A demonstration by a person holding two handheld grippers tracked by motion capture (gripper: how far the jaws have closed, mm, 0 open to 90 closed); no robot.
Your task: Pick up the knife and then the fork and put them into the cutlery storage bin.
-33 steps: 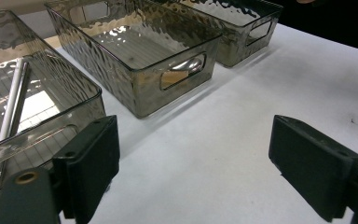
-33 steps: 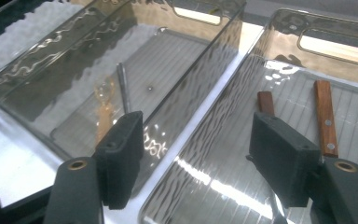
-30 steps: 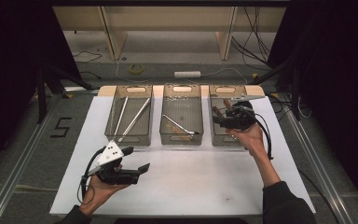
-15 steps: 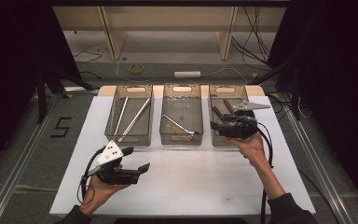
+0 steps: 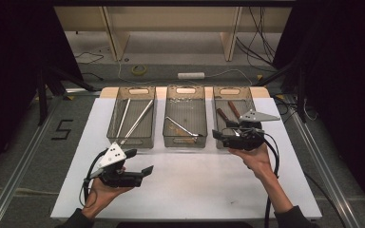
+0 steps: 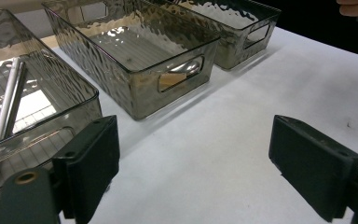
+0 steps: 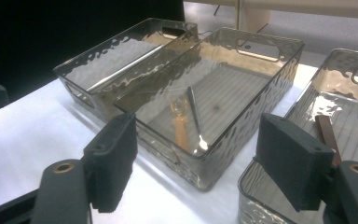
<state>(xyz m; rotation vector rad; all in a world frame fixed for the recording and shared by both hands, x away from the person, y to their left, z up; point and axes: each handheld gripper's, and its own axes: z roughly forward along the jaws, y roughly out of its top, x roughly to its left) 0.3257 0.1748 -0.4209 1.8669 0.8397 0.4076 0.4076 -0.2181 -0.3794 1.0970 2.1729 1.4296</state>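
Three smoky clear bins stand in a row on a white mat (image 5: pixel 195 185). The left bin (image 5: pixel 133 142) holds long metal rods (image 5: pixel 138 121). A metal spoon (image 5: pixel 183 127) lies in the middle bin (image 5: pixel 185 144). Brown-handled utensils (image 5: pixel 223 115) rest in the right bin (image 5: pixel 230 88). My right gripper (image 5: pixel 218 135) hovers at that bin's near end and points left. Its jaws have just been opening and nothing is between them (image 7: pixel 196 154). My left gripper (image 5: pixel 140 161) stands open and empty over the mat, in front of the left bin (image 6: pixel 200 154).
Bare mat stretches between the two hands and along the near edge. A cable trails from each gripper. Beyond the bins lie a grey floor with cords, a tape roll (image 5: pixel 139 70) and wooden shelf legs. Metal rails run along both sides of the table.
The right gripper has drawn back from over the right bin toward its near end. Its grey plate has swung to the right. The left hand has stayed in place.
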